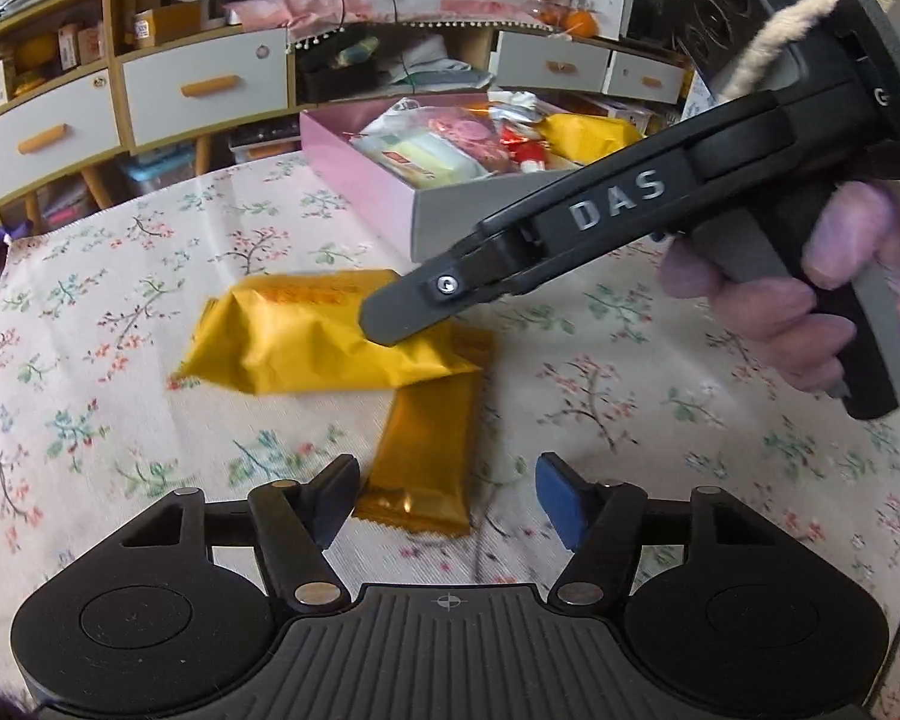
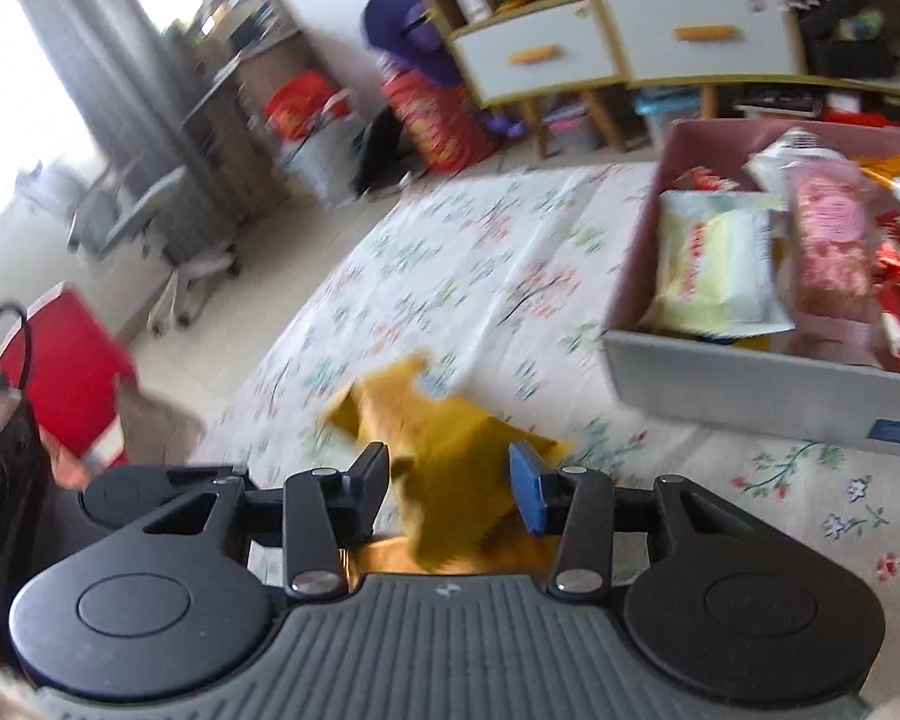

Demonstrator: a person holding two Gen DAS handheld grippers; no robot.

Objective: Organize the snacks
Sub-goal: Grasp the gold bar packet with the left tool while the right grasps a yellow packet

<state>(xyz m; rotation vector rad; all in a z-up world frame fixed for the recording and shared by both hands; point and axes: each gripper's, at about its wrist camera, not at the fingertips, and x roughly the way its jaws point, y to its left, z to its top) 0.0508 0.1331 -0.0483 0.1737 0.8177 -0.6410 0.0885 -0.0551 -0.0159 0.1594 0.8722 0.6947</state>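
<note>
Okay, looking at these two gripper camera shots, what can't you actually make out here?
- Printing on the yellow packet: too small in the left wrist view, blurred in the right.
- Brown bar: top tucked under the packet.
- Box contents: cut off at the right edge.
- Right gripper contact with packet: motion-blurred.

Bright daylight floods from the window [image 2: 24, 60] at the right wrist view's upper left, blown out white. That view is motion-blurred throughout; the left wrist view is sharper. Both bend strongly at their edges.
</note>
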